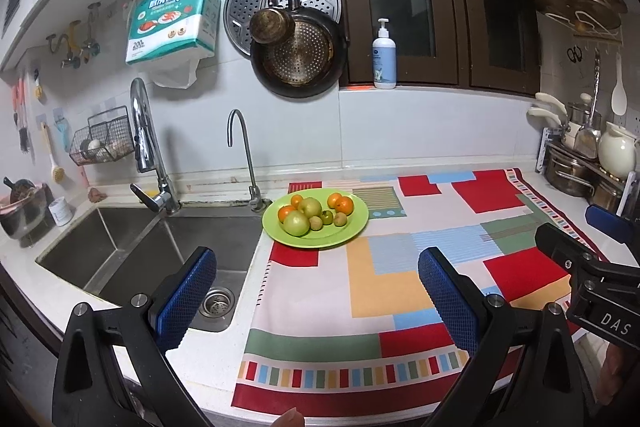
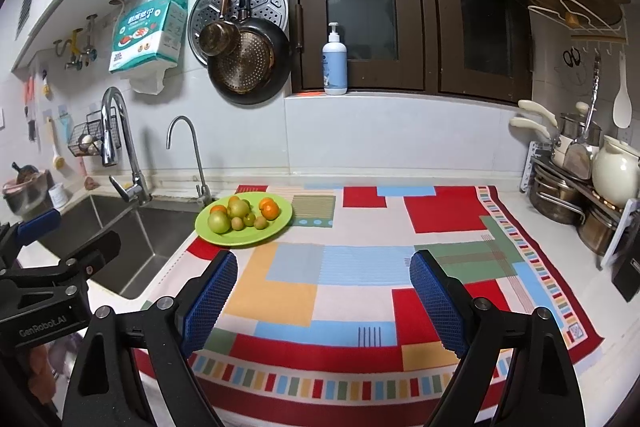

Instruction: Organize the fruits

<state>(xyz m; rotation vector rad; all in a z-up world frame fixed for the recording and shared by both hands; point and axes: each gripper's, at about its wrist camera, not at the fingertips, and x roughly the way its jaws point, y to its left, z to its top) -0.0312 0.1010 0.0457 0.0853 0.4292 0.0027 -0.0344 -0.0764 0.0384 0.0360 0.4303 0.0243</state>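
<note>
Desk [image 2: 624, 327]: white, sink at left end, mostly under a patchwork cloth [image 2: 360, 267].
Plate [image 2: 276, 227]: green, on cloth's far-left corner, close to sink edge.
Fruits [image 2: 240, 215]: all heaped on plate (oranges, larger green ones, small green ones); none loose on cloth.
Stage: fits either sorted-and-gathered or awaiting sorting; cannot tell.
Left tool [image 1: 316, 295]: spread wide, holding nothing, over desk's near-left edge.
Right tool [image 2: 322, 303]: spread wide, holding nothing, above cloth's near edge.
Care: round fruit rolls; approach from above, close gently, keep clear of sink side.

My two wrist views look forward and down over the counter toward the back wall, side by side. Both share the plate [image 1: 352, 227] [image 2: 280, 223], cloth [image 1: 400, 287] [image 2: 360, 267] and sink [image 1: 140, 247] [image 2: 132, 247].
</note>
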